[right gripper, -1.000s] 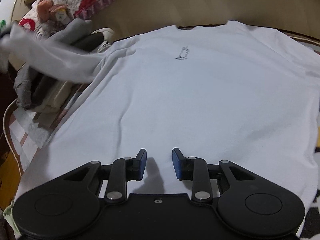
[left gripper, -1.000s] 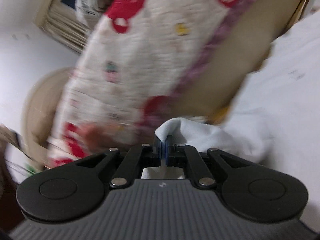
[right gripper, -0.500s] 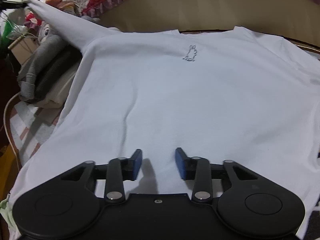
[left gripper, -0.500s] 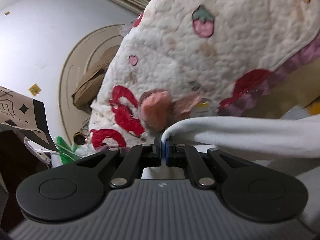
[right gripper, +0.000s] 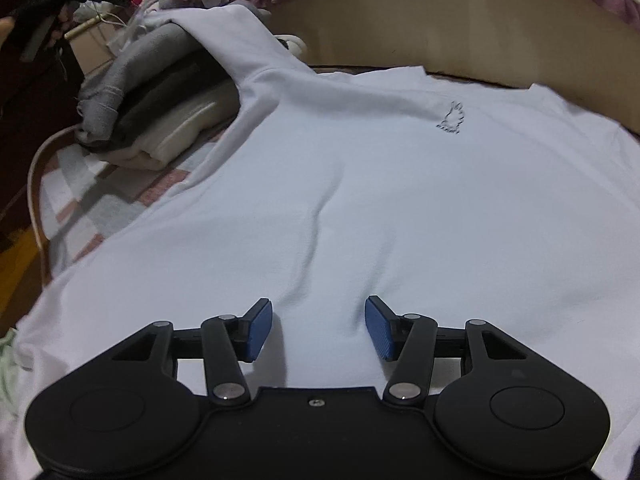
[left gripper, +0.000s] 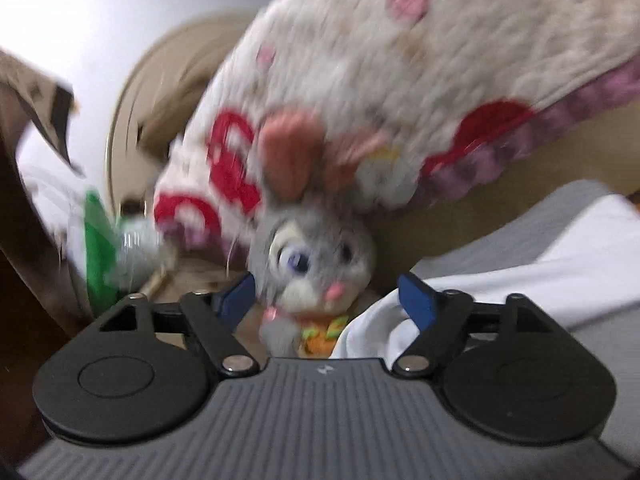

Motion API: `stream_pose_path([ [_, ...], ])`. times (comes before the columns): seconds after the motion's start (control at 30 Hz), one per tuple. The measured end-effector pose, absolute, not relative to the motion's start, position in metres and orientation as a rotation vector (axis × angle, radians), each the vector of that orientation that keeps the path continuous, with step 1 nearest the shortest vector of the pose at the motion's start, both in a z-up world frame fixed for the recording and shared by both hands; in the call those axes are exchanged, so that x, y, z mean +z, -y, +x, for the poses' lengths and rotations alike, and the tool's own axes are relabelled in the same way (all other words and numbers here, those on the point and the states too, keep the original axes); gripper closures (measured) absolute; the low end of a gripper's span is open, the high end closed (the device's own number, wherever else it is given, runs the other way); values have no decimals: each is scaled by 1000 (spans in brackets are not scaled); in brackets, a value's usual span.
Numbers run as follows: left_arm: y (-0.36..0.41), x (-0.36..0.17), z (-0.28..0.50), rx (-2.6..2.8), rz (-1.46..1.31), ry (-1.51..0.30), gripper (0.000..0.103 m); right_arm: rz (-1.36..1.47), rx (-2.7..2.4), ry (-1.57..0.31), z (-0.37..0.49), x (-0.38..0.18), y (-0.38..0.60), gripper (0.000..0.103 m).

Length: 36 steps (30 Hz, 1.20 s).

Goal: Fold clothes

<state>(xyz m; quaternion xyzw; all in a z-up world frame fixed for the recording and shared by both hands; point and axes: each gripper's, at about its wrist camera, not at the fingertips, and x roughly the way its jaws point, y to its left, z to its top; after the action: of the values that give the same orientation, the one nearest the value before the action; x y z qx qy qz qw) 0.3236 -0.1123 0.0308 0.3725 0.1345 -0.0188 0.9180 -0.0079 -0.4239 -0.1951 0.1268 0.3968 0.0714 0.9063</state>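
One white T-shirt (right gripper: 360, 200) lies spread flat on the bed, its sleeve (right gripper: 240, 40) draped over one stack of folded clothes (right gripper: 152, 92). Soft, light, limp cloth; best pinched at hem or sleeve edge. Left gripper (left gripper: 326, 296) just opened, sleeve released; right gripper (right gripper: 319, 330) widening, empty, above the hem. One plush rabbit (left gripper: 312, 256) nearby.

The room light is soft and a bit dim. In the left wrist view the toy bunny (left gripper: 310, 264) and the quilt (left gripper: 440, 64) above it are smeared. The white shirt (right gripper: 360, 200) looks sharp, with small dark shadows under the right claw (right gripper: 319, 330). Edges around the shirt bend.
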Motion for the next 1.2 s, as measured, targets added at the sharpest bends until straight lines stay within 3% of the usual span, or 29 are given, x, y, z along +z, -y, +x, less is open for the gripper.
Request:
stream_pose_path([
  [0.13,122,44,248,-192,616,-206,24,446,259,-854,-4,-199,423,45],
  [0.2,128,42,213,-338,512,-254,24,489,281,-865,-3,-202,422,45],
  [0.37,161,-6,161,-549,405,-447,24,505,230,-871,-1,-202,424,47],
  [0.5,189,-45,131,-670,448,-474,24,427,78,-879,-12,-184,443,47],
  [0.6,204,-72,145,-695,385,-562,24,327,3,-862,-18,-163,481,46],
  [0.73,214,-106,182,-668,256,-714,24,475,-183,-755,-32,-160,566,46],
  [0.8,216,-114,188,-671,256,-701,24,595,-295,-680,-47,-169,605,46],
  [1.03,211,-129,221,-649,87,-736,24,756,-337,-749,-56,-205,651,46],
  [1.2,200,-129,236,-618,-8,-774,24,914,-346,-637,-65,-217,681,45],
])
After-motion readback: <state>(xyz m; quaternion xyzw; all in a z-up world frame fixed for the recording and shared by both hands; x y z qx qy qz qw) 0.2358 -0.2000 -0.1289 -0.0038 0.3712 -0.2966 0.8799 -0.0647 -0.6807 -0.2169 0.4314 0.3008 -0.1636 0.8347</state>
